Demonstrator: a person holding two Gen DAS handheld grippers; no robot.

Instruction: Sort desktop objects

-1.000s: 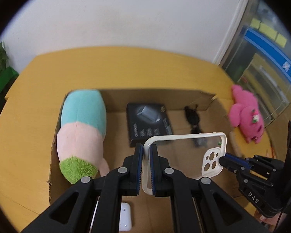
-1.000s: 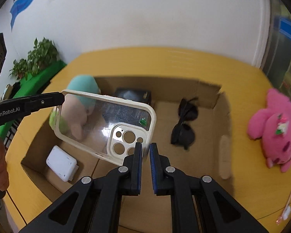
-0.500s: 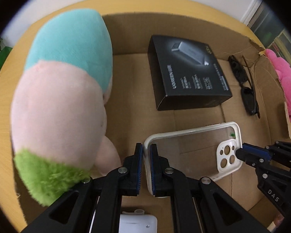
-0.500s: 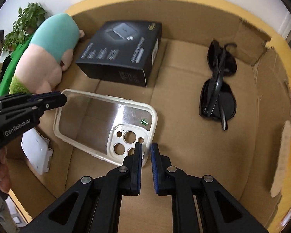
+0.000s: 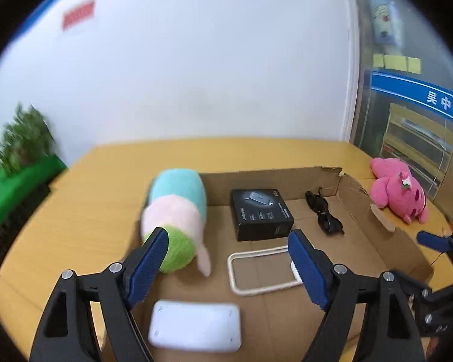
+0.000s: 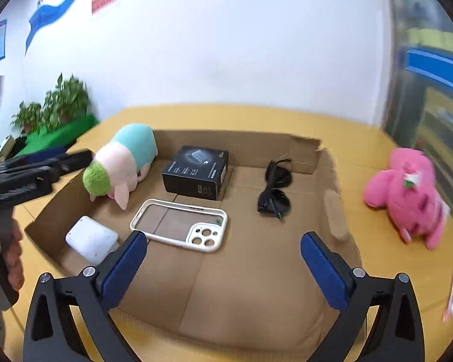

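- Left gripper [image 5: 228, 256], right gripper [image 6: 223, 250]: jaws just spread wide, nothing held.
- Phone case [image 6: 180, 224]: laid flat mid-box [image 6: 241, 286] (camera cutouts towards the near edge).

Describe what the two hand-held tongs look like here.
Both are alike: black plastic frames with triangular cut-outs and silver screws, each finger tipped with a ribbed blue pad. The left tongs and right tongs show this in their own views. Seen from the right wrist, the left tongs' body carries white lettering, too blurred to read. No cables or sleeves visible.
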